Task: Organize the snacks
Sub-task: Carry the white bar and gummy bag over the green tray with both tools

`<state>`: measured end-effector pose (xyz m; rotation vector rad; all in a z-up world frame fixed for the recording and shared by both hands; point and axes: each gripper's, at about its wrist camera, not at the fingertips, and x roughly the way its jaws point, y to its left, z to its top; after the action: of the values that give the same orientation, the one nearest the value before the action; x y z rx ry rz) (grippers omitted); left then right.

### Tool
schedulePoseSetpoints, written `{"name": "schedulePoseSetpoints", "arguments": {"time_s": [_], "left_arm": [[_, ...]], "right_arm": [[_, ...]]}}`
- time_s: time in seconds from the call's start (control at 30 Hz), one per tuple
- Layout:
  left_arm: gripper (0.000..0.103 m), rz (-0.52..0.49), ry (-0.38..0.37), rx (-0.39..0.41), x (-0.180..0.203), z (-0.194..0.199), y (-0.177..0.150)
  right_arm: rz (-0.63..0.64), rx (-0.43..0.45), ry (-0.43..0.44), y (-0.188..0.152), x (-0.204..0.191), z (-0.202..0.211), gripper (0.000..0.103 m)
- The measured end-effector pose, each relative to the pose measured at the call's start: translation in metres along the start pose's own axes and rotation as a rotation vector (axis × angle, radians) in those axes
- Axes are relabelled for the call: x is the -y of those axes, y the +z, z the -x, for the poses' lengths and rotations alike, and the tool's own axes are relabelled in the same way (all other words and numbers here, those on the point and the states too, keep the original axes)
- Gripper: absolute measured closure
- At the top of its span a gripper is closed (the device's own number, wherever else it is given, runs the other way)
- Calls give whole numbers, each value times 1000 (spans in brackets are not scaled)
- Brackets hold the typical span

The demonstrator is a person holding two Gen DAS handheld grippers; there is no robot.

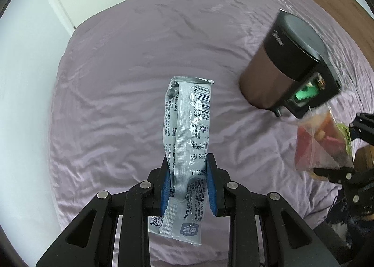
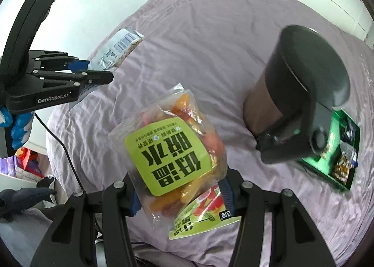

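Mostly blurred brown canister (image 1: pixel 278 65), left gripper (image 1: pixel 188 182) clamps grey pkt (image 1: pixel 187 126), right gripper (image 2: pixel 180 194) pinches fruit bag (image 2: pixel 173 150).

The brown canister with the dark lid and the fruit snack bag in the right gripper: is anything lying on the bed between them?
No. In the right wrist view, only bare purple bedsheet separates the fruit snack bag from the brown canister.
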<state>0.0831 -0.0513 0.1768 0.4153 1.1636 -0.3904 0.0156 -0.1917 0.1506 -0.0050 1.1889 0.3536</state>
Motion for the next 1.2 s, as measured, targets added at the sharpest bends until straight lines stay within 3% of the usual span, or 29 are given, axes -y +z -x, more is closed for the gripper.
{"name": "schedulePoseSetpoints", "arguments": {"time_s": [0.7, 1.2], "left_arm": [[80, -259, -88, 19, 108, 29, 21], [80, -493, -231, 55, 212, 58, 36]], "right_arm": [[-229, 38, -62, -91, 67, 48, 44], [-484, 106, -191, -161, 141, 97, 44]]}}
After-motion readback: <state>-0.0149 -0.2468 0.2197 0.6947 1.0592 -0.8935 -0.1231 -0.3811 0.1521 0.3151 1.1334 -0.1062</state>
